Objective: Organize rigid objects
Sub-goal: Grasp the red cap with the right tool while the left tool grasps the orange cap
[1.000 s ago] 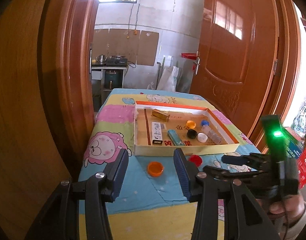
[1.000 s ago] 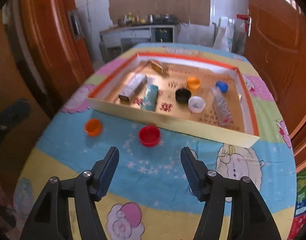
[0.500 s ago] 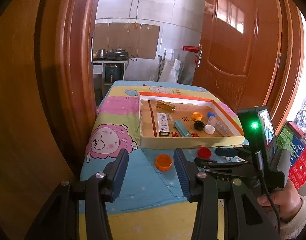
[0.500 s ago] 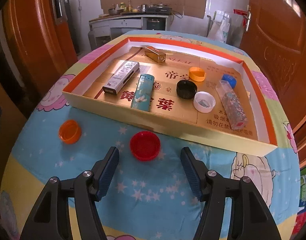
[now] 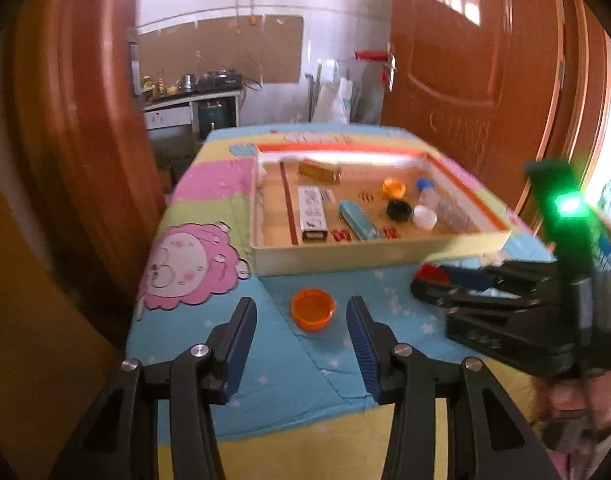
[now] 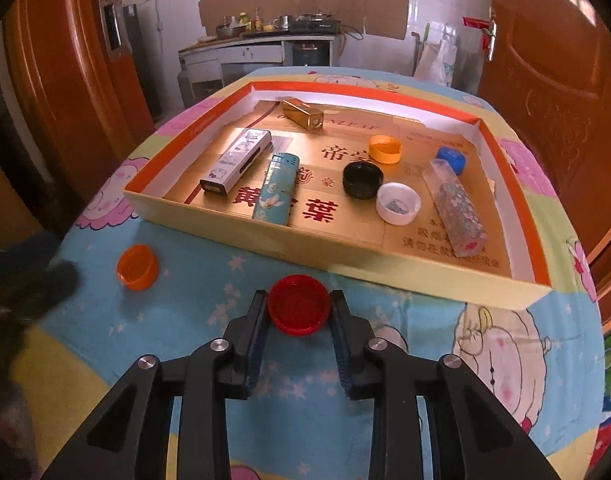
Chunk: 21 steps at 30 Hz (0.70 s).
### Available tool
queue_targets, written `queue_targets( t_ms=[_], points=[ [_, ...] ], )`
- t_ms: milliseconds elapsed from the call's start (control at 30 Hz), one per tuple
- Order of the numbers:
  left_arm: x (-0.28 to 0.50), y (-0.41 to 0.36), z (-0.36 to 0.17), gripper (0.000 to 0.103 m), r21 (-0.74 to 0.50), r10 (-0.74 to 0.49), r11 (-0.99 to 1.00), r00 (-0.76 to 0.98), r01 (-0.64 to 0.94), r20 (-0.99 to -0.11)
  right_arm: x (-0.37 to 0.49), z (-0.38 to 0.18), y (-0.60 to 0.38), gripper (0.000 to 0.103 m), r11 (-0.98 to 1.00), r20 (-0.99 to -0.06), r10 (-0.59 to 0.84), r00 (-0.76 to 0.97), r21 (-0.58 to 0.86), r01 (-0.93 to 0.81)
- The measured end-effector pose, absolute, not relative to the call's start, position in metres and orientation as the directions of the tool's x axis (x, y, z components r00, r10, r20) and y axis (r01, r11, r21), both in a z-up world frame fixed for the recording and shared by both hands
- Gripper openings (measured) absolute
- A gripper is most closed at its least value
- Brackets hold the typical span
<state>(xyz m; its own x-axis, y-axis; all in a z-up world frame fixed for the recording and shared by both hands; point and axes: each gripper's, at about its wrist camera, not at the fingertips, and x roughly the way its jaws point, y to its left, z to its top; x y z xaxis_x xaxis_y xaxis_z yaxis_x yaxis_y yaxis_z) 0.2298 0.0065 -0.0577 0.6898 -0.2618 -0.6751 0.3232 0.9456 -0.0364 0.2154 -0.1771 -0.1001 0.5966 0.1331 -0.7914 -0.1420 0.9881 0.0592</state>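
Observation:
My right gripper (image 6: 298,304) is shut on a red bottle cap (image 6: 298,309) that rests on the blue cloth just in front of the shallow cardboard tray (image 6: 385,270). In the left wrist view the right gripper (image 5: 425,282) holds the red cap (image 5: 432,271) at the right. An orange cap (image 5: 312,307) lies on the cloth between the tips of my open, empty left gripper (image 5: 301,314); it also shows in the right wrist view (image 6: 137,267). The tray (image 5: 365,250) holds lighters, small boxes and several caps.
Inside the tray lie a teal lighter (image 6: 275,187), a white patterned box (image 6: 236,160), a gold box (image 6: 303,113), a floral lighter (image 6: 454,207) and black (image 6: 362,179), white (image 6: 398,203), orange (image 6: 384,149) and blue (image 6: 451,159) caps. Wooden doors flank the table.
My right gripper moved forward and closed on the red cap. My left gripper moved forward and down until the orange cap lies between its fingertips.

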Motion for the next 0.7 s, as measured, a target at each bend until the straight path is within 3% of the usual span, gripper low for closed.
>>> queue_targets(
  t_ms=[467, 700],
  points=[
    [0.268, -0.019, -0.089, 0.047, 0.052, -0.173, 0.943, 0.620, 0.328, -0.766, 0.204, -0.101, -0.197, 0.031, 0.978, -0.776, 0.208, 0.596, 0.150, -0.146],
    [0.273, -0.019, -0.094, 0.047, 0.019, -0.178, 0.950, 0.593, 0.311, -0.785, 0.200, -0.100, -0.196, 0.031, 0.977, -0.773, 0.211, 0.599, 0.148, -0.153]
  ],
)
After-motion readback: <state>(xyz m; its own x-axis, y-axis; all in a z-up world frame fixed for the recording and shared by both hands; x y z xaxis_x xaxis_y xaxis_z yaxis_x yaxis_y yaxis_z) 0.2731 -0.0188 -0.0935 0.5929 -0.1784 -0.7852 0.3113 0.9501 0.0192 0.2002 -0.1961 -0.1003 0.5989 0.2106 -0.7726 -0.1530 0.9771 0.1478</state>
